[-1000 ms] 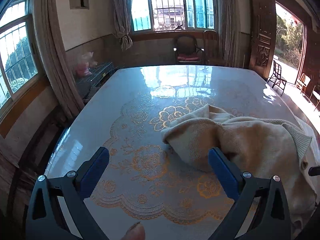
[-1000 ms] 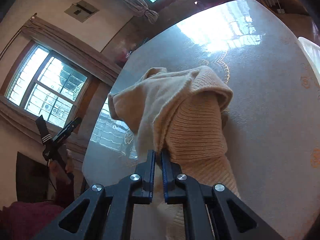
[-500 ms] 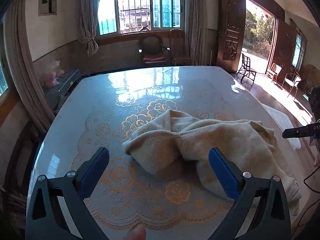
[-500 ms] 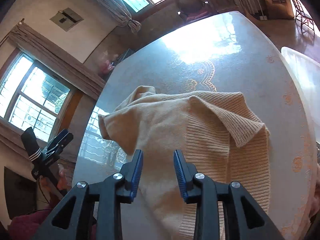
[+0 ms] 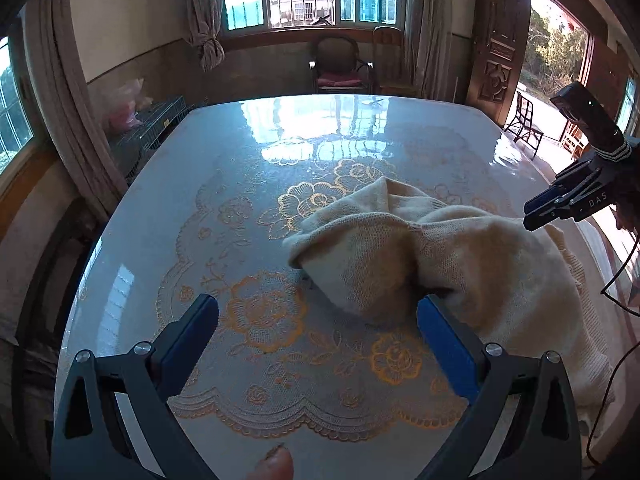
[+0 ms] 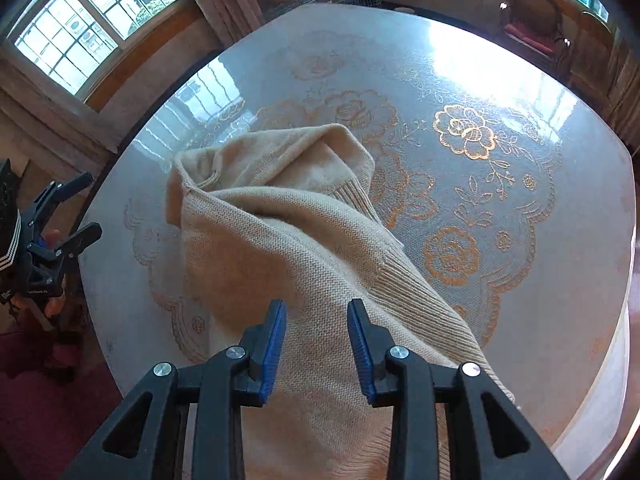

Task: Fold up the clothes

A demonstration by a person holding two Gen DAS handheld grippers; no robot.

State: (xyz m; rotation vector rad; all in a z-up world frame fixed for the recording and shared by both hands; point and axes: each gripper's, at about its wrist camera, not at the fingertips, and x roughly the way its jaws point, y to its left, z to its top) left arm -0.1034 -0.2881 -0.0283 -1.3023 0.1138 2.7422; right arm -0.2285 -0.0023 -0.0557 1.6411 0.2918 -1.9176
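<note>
One sweater (image 6: 280, 240) on table (image 5: 168, 184); both grippers' fingers spread, pinching nothing.

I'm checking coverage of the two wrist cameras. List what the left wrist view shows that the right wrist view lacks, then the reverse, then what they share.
Left wrist only: the open doorway to the sunlit yard, the carved wooden door, and the left gripper from behind, fingers wide apart over bare tablecloth.

Right wrist only: the sweater's ribbed hem close up, and the right gripper from behind, fingers apart above the knit, not pressing it.

Both: the cream sweater crumpled on the floral table, the chair with the red cushion, and each other's gripper at the frame edge.
</note>
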